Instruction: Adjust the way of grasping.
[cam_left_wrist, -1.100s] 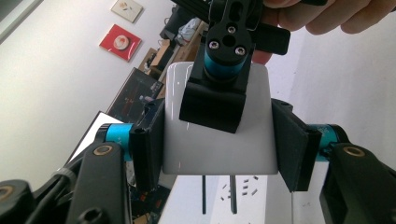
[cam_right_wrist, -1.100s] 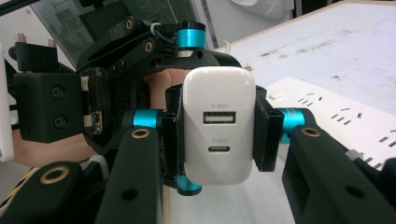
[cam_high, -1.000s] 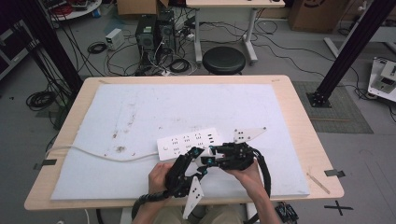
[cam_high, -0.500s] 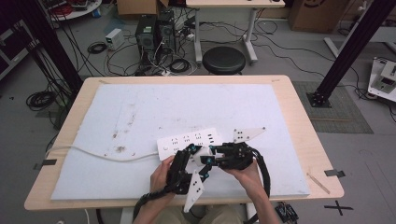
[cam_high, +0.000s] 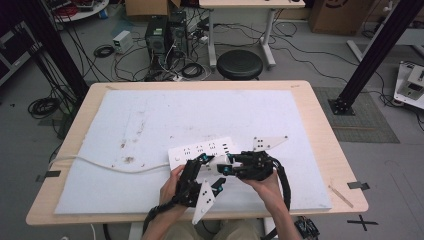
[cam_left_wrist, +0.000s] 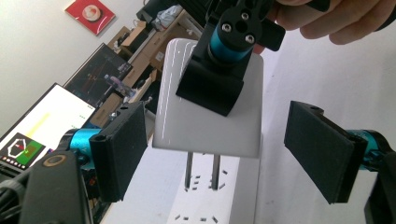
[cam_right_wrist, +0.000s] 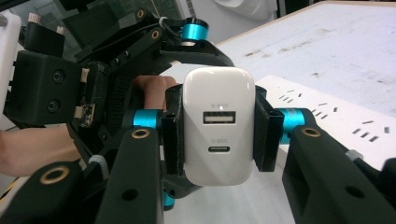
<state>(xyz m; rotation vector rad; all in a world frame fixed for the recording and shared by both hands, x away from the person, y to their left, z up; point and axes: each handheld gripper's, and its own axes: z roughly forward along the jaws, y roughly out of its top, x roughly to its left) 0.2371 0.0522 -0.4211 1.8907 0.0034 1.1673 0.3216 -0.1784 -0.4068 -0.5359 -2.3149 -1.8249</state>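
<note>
The right gripper (cam_right_wrist: 217, 135) clamps a white USB charger (cam_right_wrist: 218, 125) over the power strip (cam_high: 202, 151); the left gripper (cam_left_wrist: 224, 149) has its jaws spread wide beside the charger, near the counter's (cam_high: 345, 165) front edge.

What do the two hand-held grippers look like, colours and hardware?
Both are black printed frames with teal anodised joints and brass inserts. The left hand-held gripper has flat black rectangular pads and a white three-cornered plate; the right hand-held gripper carries a similar plate and ribbed pads. Black cables trail back. Forearms are bare; no sleeves seen.

Glossy white plastic charger (cam_right_wrist: 219, 126); metal prongs (cam_left_wrist: 201, 171)
</note>
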